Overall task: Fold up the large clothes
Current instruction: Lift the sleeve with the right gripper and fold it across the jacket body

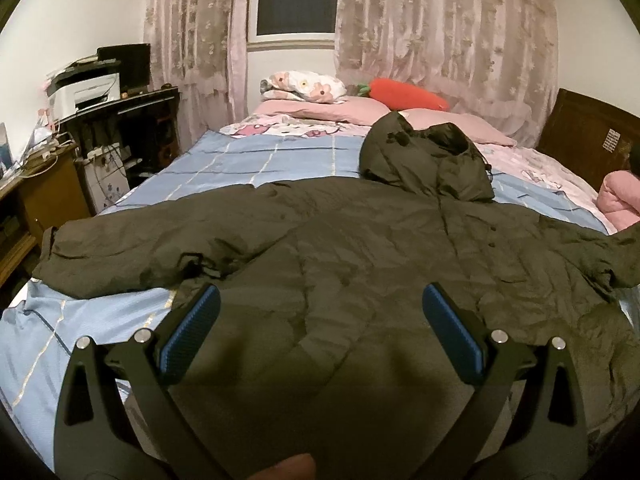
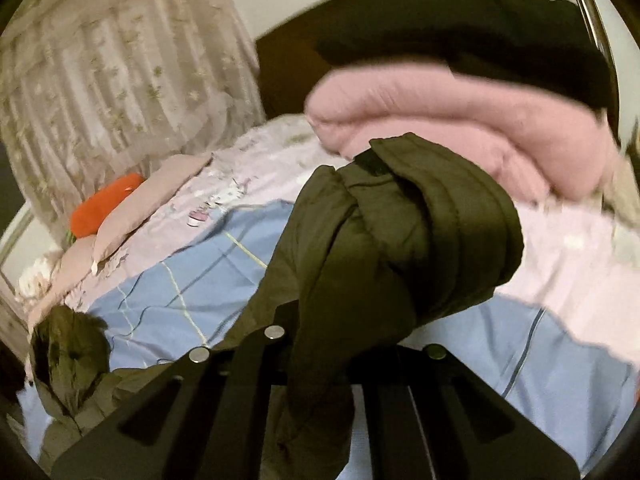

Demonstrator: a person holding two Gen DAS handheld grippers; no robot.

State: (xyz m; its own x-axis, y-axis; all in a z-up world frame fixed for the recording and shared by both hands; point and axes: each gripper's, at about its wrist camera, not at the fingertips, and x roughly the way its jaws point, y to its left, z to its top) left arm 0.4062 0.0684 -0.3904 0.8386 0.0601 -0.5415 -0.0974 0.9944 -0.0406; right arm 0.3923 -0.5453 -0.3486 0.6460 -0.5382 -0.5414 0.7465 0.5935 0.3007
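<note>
Coat: a dark olive padded coat (image 1: 360, 248) lies spread flat on the bed (image 1: 240, 168), filling the middle and lower part of the left wrist view, front side up with a row of buttons down the right of centre.
Hood: the hood (image 1: 420, 156) lies bunched above the body of the coat, right of centre, toward the pillows.
Sleeves: one sleeve (image 1: 140, 248) stretches to the left of the frame over the blue checked cover; the other sleeve (image 2: 400, 232) is lifted off the bed in the centre of the right wrist view, cuff end up.
Left gripper: the left gripper (image 1: 320, 320) hovers over the lower body of the coat at the bottom of the frame, its blue-padded fingers (image 1: 192, 328) spread wide with nothing between them.
Right gripper: the right gripper (image 2: 320, 360) sits at the bottom centre of its view, fingers pinching the sleeve cloth, which covers the tips.
Bed surroundings: pink pillows (image 1: 320, 110) and a red carrot-shaped cushion (image 1: 408, 94) lie at the upper centre; a folded pink quilt (image 2: 460, 120) sits in the upper right of the right wrist view, just behind the raised sleeve.
Room: lace curtains (image 1: 440, 40) hang behind the bed; a printer (image 1: 86, 88) stands on a table (image 1: 132, 104) at the upper left.
</note>
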